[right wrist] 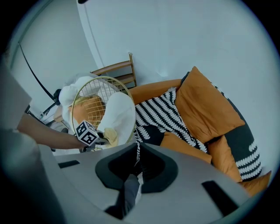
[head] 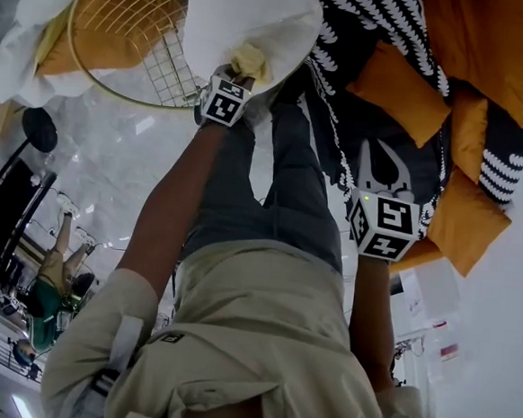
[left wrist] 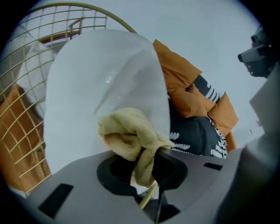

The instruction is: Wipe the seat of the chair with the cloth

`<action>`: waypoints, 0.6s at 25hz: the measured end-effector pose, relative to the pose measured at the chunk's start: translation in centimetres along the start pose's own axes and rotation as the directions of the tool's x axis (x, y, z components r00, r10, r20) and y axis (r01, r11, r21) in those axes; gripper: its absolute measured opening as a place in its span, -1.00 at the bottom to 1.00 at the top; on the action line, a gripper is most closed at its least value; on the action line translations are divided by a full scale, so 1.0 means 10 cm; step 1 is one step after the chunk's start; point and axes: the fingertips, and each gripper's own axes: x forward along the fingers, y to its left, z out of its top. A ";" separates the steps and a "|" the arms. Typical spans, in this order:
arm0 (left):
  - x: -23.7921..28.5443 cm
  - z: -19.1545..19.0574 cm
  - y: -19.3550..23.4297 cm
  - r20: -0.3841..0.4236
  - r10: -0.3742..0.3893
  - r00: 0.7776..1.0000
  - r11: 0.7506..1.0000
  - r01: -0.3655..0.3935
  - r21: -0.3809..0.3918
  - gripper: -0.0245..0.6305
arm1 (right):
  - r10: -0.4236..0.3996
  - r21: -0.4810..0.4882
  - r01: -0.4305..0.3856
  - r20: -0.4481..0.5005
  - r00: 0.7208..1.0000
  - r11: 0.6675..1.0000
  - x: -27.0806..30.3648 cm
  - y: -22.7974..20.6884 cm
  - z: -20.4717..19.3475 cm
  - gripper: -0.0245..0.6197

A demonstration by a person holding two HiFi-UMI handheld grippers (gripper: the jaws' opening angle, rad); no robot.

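Evidently wiping has only begun: the left gripper point(left wrist: 153, 154), clamped on the cloth point(left wrist: 127, 131), holds it against the near edge of the white seat point(left wrist: 87, 83), most of it apparently unwiped, while the right gripper point(right wrist: 136, 153) hangs closed and empty near the sofa point(right wrist: 205, 109).
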 end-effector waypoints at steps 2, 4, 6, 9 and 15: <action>0.09 0.02 -0.27 -0.013 -0.058 0.998 0.997 0.059 0.041 -0.65 | 0.000 -0.002 0.000 0.003 1.000 1.000 -0.01 0.03 0.00 -0.83; 0.13 0.00 -0.39 -0.025 -0.085 0.996 0.995 0.087 0.057 -0.65 | -0.001 -0.004 0.001 0.009 1.000 1.000 -0.02 0.05 0.01 -0.83; 0.11 -0.02 -0.39 -0.034 -0.090 0.995 0.995 0.091 0.051 -0.65 | -0.002 -0.006 0.002 0.018 1.000 1.000 -0.05 0.06 0.02 -0.83; -0.02 0.00 -0.35 -0.040 -0.089 0.995 0.992 0.092 0.082 -0.66 | -0.001 -0.009 0.001 0.039 0.999 1.000 -0.12 0.09 0.09 -0.83; -0.58 0.25 -0.30 0.023 -0.074 0.997 0.986 0.069 0.150 -0.66 | 0.006 -0.027 -0.003 0.117 0.993 1.000 -0.38 0.26 0.39 -0.83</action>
